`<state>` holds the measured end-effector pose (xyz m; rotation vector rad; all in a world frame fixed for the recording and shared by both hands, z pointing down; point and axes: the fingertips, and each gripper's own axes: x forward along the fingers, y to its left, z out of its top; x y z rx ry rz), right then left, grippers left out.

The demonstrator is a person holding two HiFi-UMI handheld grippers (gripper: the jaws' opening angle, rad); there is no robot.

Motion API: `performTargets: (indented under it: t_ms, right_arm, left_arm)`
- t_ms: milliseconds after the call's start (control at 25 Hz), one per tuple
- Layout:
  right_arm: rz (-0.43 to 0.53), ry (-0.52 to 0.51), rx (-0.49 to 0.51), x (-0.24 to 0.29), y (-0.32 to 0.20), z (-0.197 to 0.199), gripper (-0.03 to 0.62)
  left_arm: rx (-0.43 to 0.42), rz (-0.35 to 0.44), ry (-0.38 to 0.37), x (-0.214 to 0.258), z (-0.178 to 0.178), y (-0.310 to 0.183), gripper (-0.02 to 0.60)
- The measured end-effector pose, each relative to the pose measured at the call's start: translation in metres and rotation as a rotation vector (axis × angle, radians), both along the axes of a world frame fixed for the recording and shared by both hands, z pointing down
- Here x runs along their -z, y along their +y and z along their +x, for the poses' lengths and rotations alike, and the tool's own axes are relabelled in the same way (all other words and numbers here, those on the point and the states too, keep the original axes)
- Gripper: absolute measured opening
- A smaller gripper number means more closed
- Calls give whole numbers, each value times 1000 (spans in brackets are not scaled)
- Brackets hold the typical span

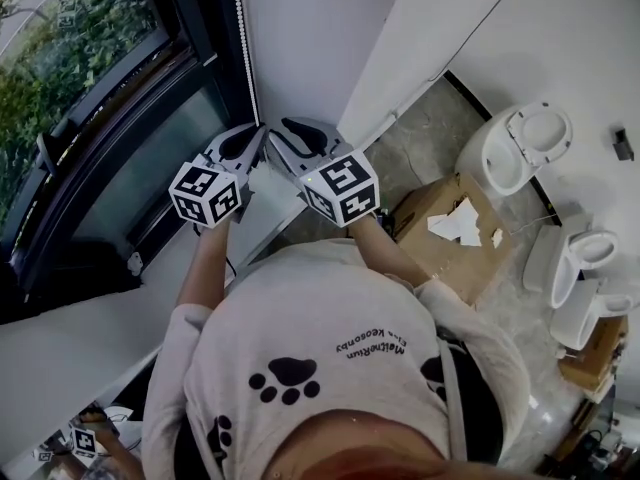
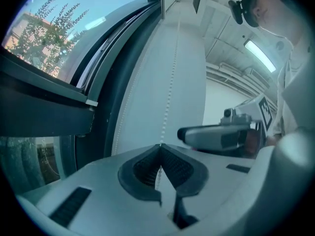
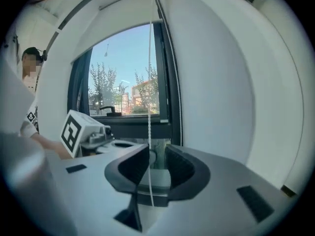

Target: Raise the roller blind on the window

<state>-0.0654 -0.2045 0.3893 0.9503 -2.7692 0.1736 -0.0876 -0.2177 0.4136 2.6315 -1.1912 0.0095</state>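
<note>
1. Left gripper: the jaws are pressed together on the bead chain. The chain enters at the tips and runs down between the ribbed pads. This gripper acts as the anchor.

2. Right gripper: the jaws stand spread. The same chain hangs in the gap, and neither pad presses on it. In the head view it sits just beside the left gripper, both close to the wall at the window's edge.

3. Bead chain: it rises straight up the white wall beside the window frame.

4. Roller blind: a pale band across the top of the window appears to be the blind, with most of the glass uncovered.

Step in hand, by judgement: a re-grip between pulls. The next move calls for closing the right jaws squarely on the chain, then releasing the left and drawing downward without letting the beads slip.
</note>
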Motion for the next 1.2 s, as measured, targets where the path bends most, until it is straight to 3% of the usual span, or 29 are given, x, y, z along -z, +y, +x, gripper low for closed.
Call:
performTargets:
  t_ms: [320, 480, 680, 840, 1040, 1200]
  right_arm:
    - [171, -73, 40, 112, 3, -11, 108]
    - [199, -82, 52, 140, -4, -21, 98]
    - [222, -81, 43, 156, -17, -29, 83]
    - [220, -86, 44, 158, -18, -34, 11]
    - [202, -129, 32, 154, -17, -29, 9]
    - [187, -87, 21, 131, -18, -28, 9]
  left_arm:
    - [-11, -1, 5, 1, 3, 0, 11]
    - [-18, 1, 5, 1, 5, 1, 11]
    - [-26, 1, 8, 1, 10, 3, 11]
    - [-25, 1, 16, 2, 11, 3, 11]
    - [-25, -3, 30, -1, 11, 8, 11]
    - [-22, -35, 13, -23, 12, 11, 11]
